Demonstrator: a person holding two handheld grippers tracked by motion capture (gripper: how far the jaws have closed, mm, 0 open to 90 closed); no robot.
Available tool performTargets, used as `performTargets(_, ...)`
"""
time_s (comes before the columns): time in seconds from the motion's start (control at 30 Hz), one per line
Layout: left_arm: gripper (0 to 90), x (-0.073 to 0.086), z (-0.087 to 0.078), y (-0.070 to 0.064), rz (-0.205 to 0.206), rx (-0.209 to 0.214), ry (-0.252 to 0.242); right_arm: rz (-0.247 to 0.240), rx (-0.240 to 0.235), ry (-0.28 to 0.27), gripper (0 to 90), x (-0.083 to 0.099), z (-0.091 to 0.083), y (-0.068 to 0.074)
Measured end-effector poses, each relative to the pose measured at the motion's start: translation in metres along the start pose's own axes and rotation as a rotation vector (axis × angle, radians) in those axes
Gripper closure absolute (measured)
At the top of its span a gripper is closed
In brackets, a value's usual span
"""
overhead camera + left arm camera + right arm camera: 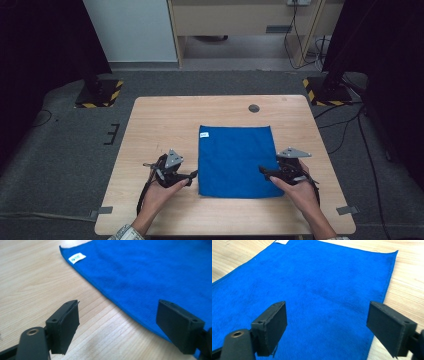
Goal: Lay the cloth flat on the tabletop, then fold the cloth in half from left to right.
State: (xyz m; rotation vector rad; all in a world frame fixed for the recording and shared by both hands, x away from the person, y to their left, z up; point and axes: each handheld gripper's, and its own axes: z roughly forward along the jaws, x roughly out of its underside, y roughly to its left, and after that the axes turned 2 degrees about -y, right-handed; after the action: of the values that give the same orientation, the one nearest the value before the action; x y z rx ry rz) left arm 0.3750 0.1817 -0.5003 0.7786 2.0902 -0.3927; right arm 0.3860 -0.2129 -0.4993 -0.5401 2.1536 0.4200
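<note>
A flat blue microfibre cloth [236, 161] with a small white label [204, 134] at its far left corner lies spread on the light wooden tabletop [160, 120], near the person's edge. The left gripper [192, 175] sits just beside the cloth's left edge, jaws spread wide, and the right gripper [263, 171] hangs over its right edge, equally wide. Both seem poised to pinch opposite sides, likely for a fold.
</note>
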Motion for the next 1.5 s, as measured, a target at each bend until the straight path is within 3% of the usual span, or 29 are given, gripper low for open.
performTargets(0.33,12.7,-0.007,0.011,0.009,-0.006,0.036,-0.007,-0.030,-0.023,0.016,12.1,-0.008,0.016,0.011)
performTargets(0.47,10.7,-0.012,0.014,0.013,-0.006,0.055,-0.018,-0.070,-0.044,0.021,11.2,-0.012,0.023,0.023)
performTargets(0.9,9.7,-0.031,0.019,0.032,-0.037,0.056,-0.038,-0.109,-0.090,0.030,10.5,-0.019,0.032,0.044)
performTargets(1.0,9.7,-0.037,0.020,0.034,-0.027,0.052,-0.030,-0.119,-0.112,0.043,12.2,-0.021,0.034,0.049)
performTargets(1.27,8.7,-0.049,0.022,0.037,-0.003,0.063,-0.026,-0.194,-0.198,0.057,13.4,-0.026,0.041,0.079)
performTargets(1.5,8.2,-0.060,0.028,0.045,0.004,0.059,-0.017,-0.237,-0.239,0.094,20.3,-0.027,0.054,0.104)
